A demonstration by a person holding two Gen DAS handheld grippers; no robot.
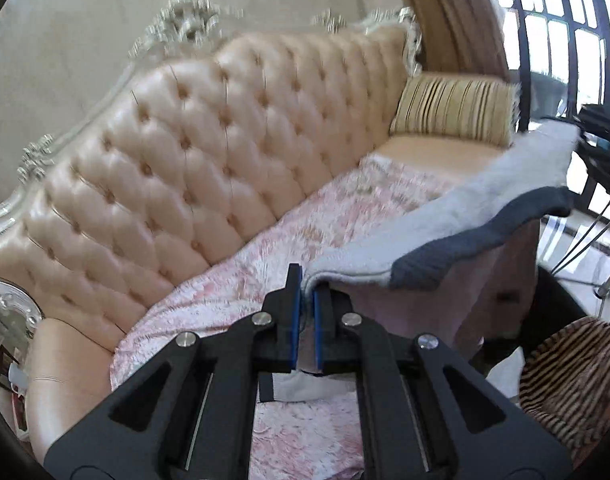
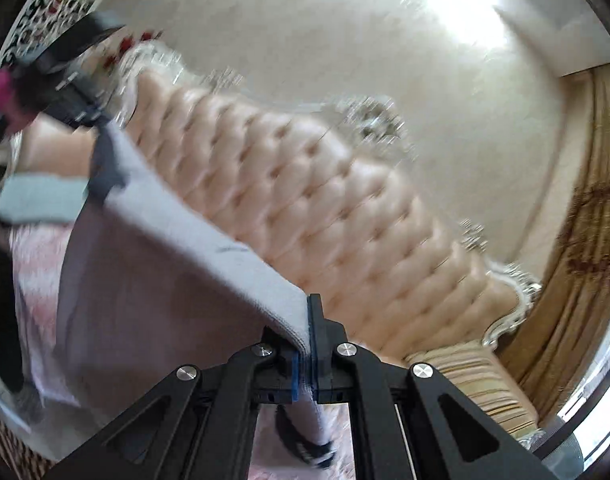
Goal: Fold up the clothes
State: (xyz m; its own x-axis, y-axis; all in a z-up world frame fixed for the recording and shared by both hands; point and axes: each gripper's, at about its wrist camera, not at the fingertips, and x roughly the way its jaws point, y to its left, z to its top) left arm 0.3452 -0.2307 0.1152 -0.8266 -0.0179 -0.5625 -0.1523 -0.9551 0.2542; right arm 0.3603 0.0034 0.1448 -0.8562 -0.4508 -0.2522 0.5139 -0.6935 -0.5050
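Observation:
A light grey garment [image 1: 465,208] with a dark grey band [image 1: 465,252] hangs stretched in the air above the sofa seat. My left gripper [image 1: 308,292] is shut on one corner of it, the cloth pinched between the blue pads. At the far right of the left wrist view the other gripper [image 1: 601,148] holds the opposite end. In the right wrist view my right gripper [image 2: 307,344] is shut on the grey garment [image 2: 177,216], whose edge runs up to the left gripper [image 2: 77,96] at upper left. The garment's underside looks mauve in shadow.
A cream tufted sofa [image 1: 209,152] with a silver carved frame fills the back. A pink-and-white fleecy blanket [image 1: 233,300] covers its seat. A striped bolster [image 1: 453,112] lies at the sofa's end, a brown striped cloth [image 1: 573,372] at lower right. Curtains and a barred window [image 1: 565,28] stand behind.

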